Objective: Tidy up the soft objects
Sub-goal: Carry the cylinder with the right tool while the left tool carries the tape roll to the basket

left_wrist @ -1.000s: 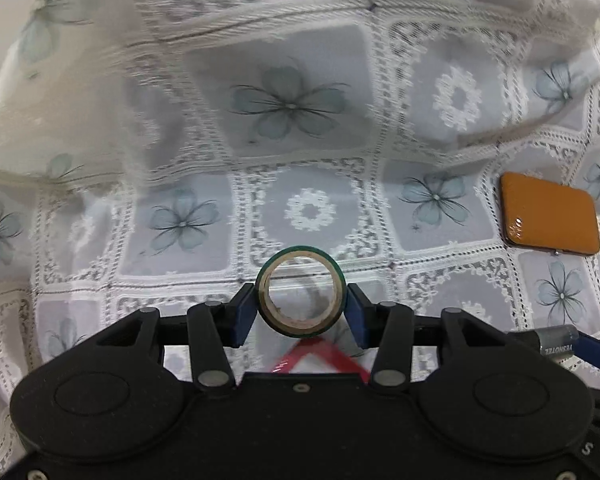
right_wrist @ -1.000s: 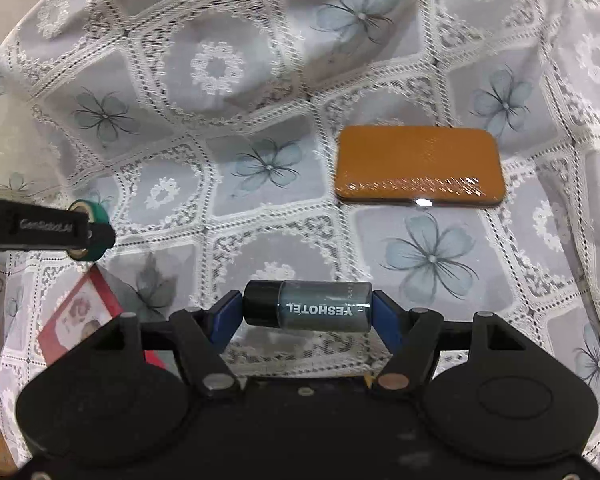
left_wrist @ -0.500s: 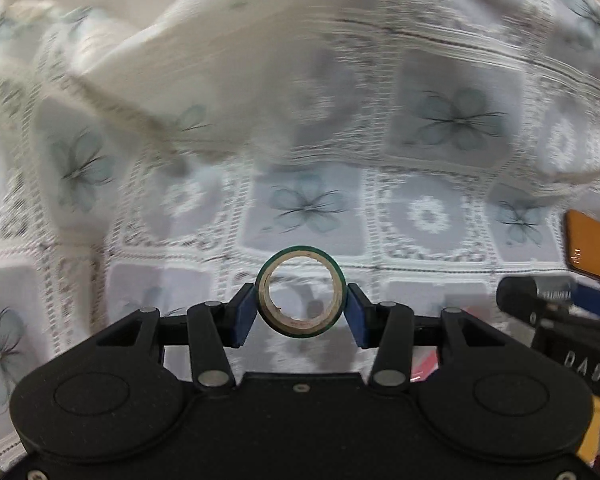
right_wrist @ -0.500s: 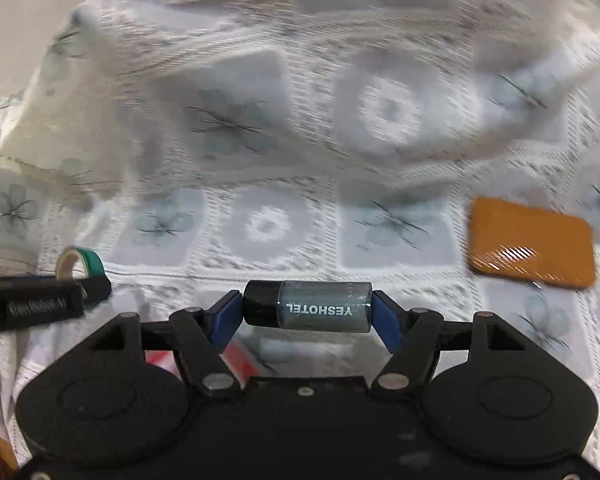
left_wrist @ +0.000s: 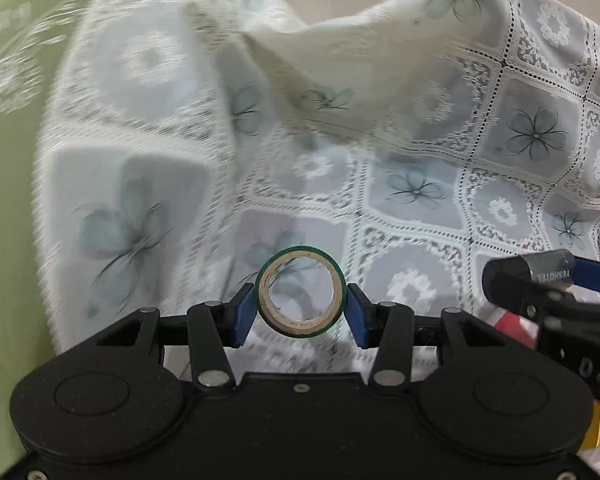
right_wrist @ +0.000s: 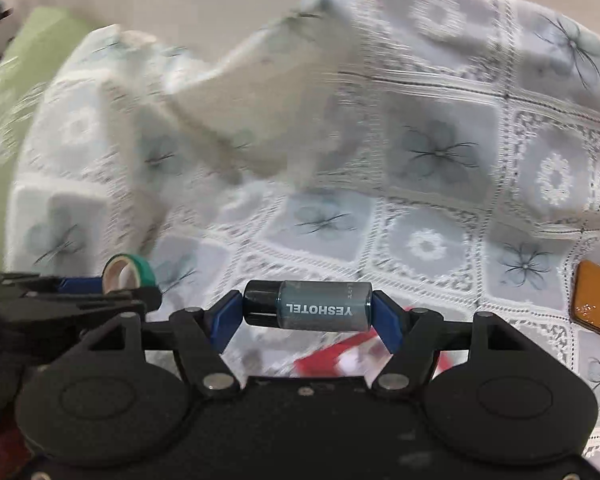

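Note:
My left gripper [left_wrist: 301,313] is shut on a green tape roll [left_wrist: 301,292], held above the flowered lace cloth [left_wrist: 412,192]. The roll also shows in the right wrist view [right_wrist: 129,274] at the far left. My right gripper [right_wrist: 308,313] is shut on a small grey bottle with a black cap marked YESHOTEL [right_wrist: 307,306], held sideways over the cloth. The bottle also shows in the left wrist view [left_wrist: 528,276] at the right. The two grippers are side by side, the left one to the left.
The cloth [right_wrist: 428,152] is bunched into a raised fold at the back. An orange flat case [right_wrist: 596,304] lies on it at the right edge. A red and white card [right_wrist: 352,354] lies under the right gripper. A green patterned surface [left_wrist: 8,128] lies left of the cloth.
Both grippers have swung left together, still holding the tape roll and the bottle. The orange case has slid to the right edge of both views and the green surface has come into view.

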### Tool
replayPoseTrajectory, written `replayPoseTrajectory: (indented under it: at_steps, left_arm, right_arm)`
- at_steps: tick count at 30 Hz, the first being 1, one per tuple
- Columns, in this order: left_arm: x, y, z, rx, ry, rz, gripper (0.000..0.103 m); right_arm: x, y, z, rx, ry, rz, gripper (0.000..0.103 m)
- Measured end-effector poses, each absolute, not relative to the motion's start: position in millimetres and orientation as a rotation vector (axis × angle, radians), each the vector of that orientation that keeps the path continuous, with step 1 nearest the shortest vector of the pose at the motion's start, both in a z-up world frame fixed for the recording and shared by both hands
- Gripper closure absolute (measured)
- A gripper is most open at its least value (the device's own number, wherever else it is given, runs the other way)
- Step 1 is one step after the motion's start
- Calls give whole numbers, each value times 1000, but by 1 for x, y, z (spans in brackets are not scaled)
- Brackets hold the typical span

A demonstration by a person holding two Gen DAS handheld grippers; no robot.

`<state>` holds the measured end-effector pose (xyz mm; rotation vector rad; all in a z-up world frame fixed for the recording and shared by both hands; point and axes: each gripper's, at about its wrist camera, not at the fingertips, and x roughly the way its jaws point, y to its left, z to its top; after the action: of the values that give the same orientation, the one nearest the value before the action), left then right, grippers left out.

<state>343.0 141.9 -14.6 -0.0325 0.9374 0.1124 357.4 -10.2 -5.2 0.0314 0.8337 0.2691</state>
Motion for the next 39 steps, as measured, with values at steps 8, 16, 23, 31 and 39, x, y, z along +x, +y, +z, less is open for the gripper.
replayPoseTrajectory:
  at_steps: [8, 16, 23, 31, 39]
  left_arm:
    - [275, 137, -4, -33, 898, 121, 56]
    - [214, 98, 3, -19, 895, 43, 56]
    - [165, 55, 9, -8, 898, -47, 56]
    - [115, 13, 13, 41, 889, -114, 56]
    - [75, -12, 6, 67, 911, -143, 56]
  right_arm:
    - [269, -5, 4, -22, 824, 405, 34]
    - [190, -53, -2, 61, 873, 386, 34]
    - [120, -115, -13, 179, 889, 250, 34]
    - [52, -173, -17, 248, 853, 69, 34]
    - [1, -188, -17, 296, 812, 24, 34]
